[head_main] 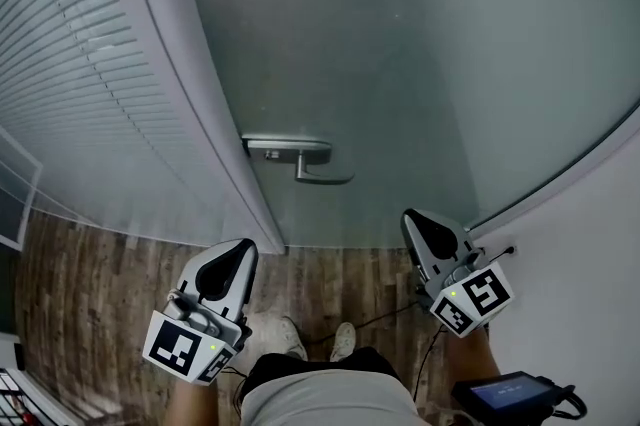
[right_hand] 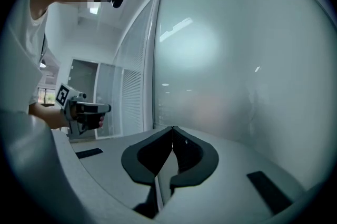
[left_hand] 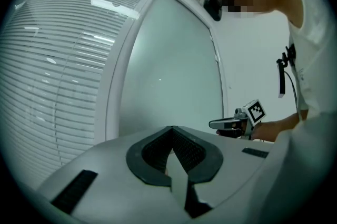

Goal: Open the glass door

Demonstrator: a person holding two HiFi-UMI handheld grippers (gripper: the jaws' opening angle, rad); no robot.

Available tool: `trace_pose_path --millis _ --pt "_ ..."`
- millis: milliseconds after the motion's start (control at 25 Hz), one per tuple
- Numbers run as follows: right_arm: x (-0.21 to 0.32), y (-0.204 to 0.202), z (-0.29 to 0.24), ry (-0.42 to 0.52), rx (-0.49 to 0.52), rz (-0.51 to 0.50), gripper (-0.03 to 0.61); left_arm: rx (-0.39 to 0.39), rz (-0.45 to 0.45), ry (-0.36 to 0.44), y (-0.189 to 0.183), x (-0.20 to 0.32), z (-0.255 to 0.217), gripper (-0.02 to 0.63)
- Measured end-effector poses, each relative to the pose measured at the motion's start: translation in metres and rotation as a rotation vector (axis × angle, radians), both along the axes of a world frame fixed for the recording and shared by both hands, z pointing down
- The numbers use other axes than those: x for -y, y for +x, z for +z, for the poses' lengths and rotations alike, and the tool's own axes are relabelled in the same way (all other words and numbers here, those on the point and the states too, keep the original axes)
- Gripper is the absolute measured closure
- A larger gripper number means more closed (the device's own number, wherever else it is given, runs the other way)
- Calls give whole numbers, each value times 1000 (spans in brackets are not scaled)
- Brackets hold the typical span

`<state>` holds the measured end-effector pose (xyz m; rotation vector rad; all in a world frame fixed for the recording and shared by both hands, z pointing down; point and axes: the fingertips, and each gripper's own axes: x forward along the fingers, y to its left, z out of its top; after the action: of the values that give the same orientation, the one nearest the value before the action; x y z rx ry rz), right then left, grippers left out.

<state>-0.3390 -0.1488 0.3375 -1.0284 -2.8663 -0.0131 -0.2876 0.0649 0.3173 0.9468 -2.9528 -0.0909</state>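
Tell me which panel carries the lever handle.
The frosted glass door, right of the frame; its lever handle sits near that edge. The other panel shows blinds.

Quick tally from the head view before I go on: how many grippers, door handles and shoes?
Grey two-jaw grippers: 2, left gripper, right gripper
Silver metal lever handle: 1
White shoes: 2
Total: 5

left gripper grey | right gripper grey | cubes black-white | shoes white
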Motion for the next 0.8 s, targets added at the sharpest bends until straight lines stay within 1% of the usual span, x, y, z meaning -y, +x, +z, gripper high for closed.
trace_pose_path --millis 120,240,320,400,520,680,800 --pt "-11 -2 -1 -16 -5 21 577 4 17 -17 -18 -11 3 614" --pt "-16 -5 6 -8 -19 25 577 1 28 -11 -31 -14 9 614" --pt "-21 -9 13 9 -32 -4 575 -1 32 -3 -38 -15 11 614" --pt "-31 -12 20 40 -43 -65 567 -9 35 10 -41 -14 13 614" --pt "-42 -24 32 143 -42 -128 476 -25 32 24 -41 -14 19 614" --pt "-55 -50 59 310 -58 -176 434 -53 11 33 -40 -20 33 614" --pt "-64 -64 78 401 -87 -228 410 -80 -12 47 -40 -25 46 614"
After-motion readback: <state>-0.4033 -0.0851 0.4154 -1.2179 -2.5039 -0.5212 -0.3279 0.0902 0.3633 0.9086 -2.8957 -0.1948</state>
